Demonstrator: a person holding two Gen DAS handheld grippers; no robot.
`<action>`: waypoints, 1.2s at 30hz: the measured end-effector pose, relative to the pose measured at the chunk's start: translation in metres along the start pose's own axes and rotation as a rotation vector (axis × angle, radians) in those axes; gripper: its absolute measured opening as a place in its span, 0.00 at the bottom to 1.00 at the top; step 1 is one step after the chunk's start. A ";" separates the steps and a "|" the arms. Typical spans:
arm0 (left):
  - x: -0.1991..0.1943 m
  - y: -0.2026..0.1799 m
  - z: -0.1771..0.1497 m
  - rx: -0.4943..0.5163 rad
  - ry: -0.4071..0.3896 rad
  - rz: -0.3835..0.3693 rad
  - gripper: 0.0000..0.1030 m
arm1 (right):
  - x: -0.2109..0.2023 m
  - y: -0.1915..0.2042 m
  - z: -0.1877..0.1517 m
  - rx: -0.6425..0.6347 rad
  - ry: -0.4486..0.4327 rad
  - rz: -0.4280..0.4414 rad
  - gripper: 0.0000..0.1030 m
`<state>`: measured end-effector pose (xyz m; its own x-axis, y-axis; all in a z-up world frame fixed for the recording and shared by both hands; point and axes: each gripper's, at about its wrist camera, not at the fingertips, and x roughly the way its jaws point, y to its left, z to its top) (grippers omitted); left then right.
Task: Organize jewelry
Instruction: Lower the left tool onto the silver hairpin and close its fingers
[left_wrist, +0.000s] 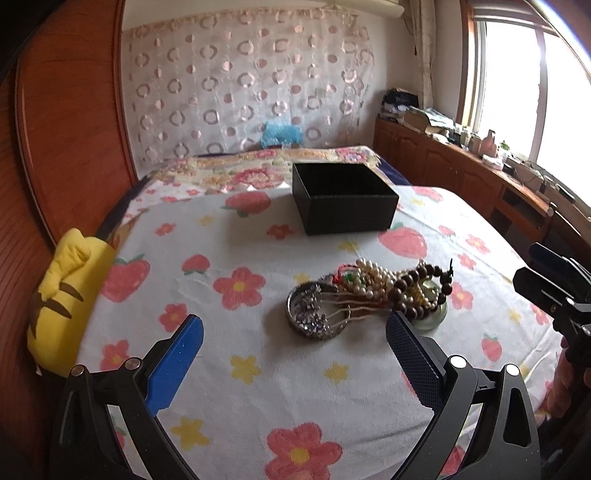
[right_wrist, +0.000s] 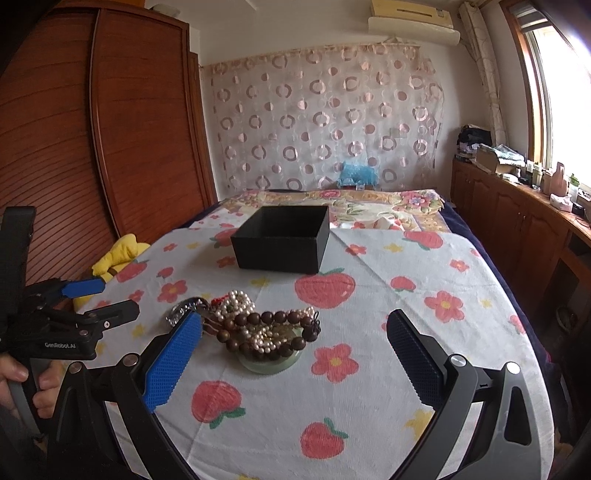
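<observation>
A pile of jewelry lies on the flowered cloth: a silver rhinestone bangle (left_wrist: 314, 314), a pearl strand (left_wrist: 373, 280), a brown wooden bead bracelet (left_wrist: 417, 288) and a pale green jade bangle (left_wrist: 432, 317). In the right wrist view the wooden beads (right_wrist: 273, 325) and pearls (right_wrist: 236, 302) sit on the jade bangle (right_wrist: 273, 363). An open, empty black box (left_wrist: 343, 199) (right_wrist: 284, 240) stands beyond the pile. My left gripper (left_wrist: 295, 343) is open, just short of the pile. My right gripper (right_wrist: 295, 343) is open, near the pile's right side.
A yellow plush toy (left_wrist: 66, 295) (right_wrist: 118, 254) lies at the bed's left edge by a wooden wardrobe (right_wrist: 110, 129). A blue plush (left_wrist: 280, 133) sits at the far end. Wooden cabinets (right_wrist: 517, 221) with clutter run along the right under the window.
</observation>
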<state>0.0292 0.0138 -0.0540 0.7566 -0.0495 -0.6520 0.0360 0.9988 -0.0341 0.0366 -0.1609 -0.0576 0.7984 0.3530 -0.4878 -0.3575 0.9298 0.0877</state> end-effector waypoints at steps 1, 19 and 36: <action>0.002 -0.001 0.000 -0.002 0.010 -0.012 0.93 | 0.002 -0.001 -0.002 0.000 0.008 0.003 0.94; 0.051 -0.024 -0.008 0.194 0.145 0.018 0.72 | 0.026 -0.005 -0.021 -0.031 0.100 0.009 0.89; 0.074 -0.042 0.003 0.317 0.147 0.044 0.66 | 0.031 -0.014 -0.024 -0.021 0.115 0.002 0.89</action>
<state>0.0852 -0.0316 -0.0985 0.6604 0.0171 -0.7507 0.2240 0.9497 0.2187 0.0549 -0.1653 -0.0949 0.7374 0.3397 -0.5838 -0.3701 0.9262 0.0715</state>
